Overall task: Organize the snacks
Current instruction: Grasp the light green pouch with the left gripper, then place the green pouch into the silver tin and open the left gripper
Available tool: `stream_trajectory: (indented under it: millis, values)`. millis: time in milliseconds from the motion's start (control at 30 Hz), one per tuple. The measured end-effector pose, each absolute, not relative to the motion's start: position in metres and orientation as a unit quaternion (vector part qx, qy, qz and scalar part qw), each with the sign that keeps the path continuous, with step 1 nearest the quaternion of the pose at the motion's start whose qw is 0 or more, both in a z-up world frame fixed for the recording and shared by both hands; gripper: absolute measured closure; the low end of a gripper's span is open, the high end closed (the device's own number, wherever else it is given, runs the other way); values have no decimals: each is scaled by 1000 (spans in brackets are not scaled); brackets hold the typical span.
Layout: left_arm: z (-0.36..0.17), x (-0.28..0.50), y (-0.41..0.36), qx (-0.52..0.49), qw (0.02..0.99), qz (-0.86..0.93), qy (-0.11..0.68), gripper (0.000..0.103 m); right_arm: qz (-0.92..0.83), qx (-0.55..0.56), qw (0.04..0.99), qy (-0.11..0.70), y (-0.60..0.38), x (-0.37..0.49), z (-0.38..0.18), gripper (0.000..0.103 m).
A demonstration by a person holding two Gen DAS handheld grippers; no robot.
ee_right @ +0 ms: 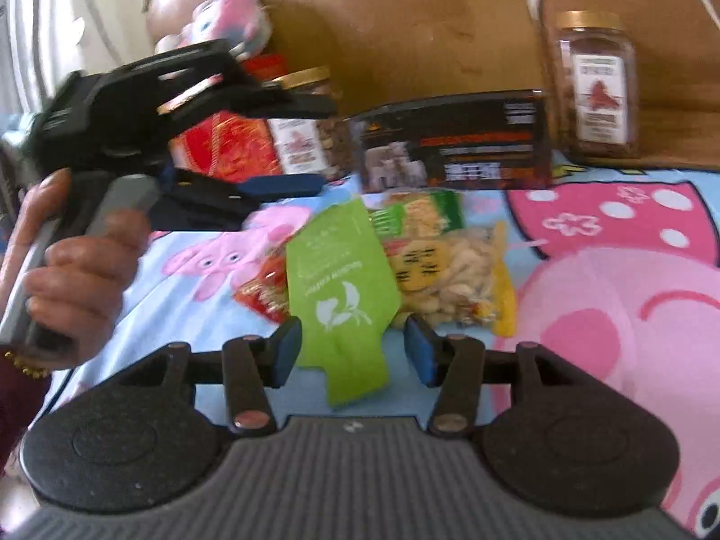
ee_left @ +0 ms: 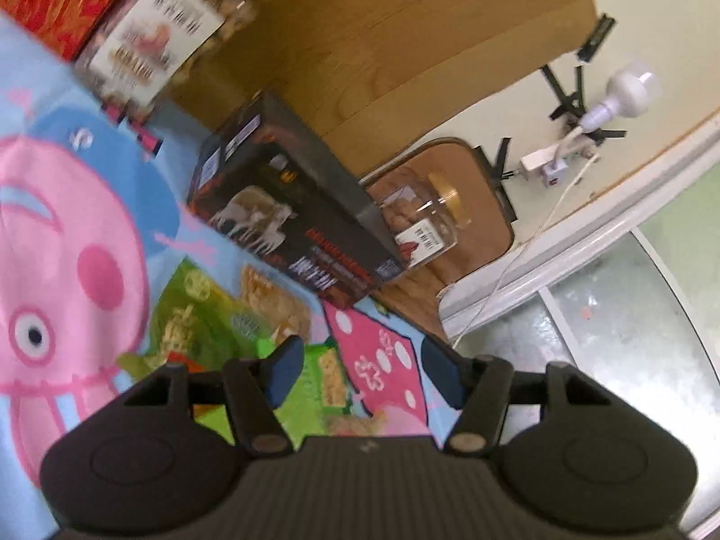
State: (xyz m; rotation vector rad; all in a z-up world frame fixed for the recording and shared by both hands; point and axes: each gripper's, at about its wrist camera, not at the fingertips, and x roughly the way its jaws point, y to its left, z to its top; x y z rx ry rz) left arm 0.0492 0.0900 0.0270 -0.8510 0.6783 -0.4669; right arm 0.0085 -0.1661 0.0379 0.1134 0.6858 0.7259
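Right wrist: cartoon-pig blanket (ee_right: 607, 315), wooden headboard (ee_right: 405, 13).

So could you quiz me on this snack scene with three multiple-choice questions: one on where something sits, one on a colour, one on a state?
1. Where is the dark box?
A. behind the snack bags
B. on the floor
C. inside a jar

2. What colour is the pouch nearest the right hand-held gripper?
A. purple
B. green
C. white

3. How is the right hand-held gripper?
A. shut on a jar
B. shut on the box
C. open, holding nothing

Answers:
1. A, the box stands on the cartoon blanket beyond the bags.
2. B, its face is bright green with white print.
3. C, the blue pads stand apart with the pouch lying loose between them.
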Motion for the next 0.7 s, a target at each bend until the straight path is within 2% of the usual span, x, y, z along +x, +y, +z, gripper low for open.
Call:
stream_trajectory:
  millis: [133,233,400,533,567,667,700]
  values:
    - [29,34,107,-413,830,-204,313,45,356,48,873,331,-163,12,38,49]
    - [37,5,127,-412,837,-192,306,45,377,84,855,345,-176,21,37,49]
    - [25,-35,132,-410,824,-182,345,45,412,122,823,372,-187,43,34,49]
    - [3,-36,116,-421,805,-191,371,45,425,124,814,376,-184,46,34,49]
    - [-1,-32,110,-417,807,-185,375,49,425,120,815,375,-182,44,34,51]
    - [2,-25,99,-375,834,-172,366,55,421,112,813,386,-179,42,34,88]
    - [3,-25,98,-370,837,-169,366,60,424,129,805,394,-181,40,32,91]
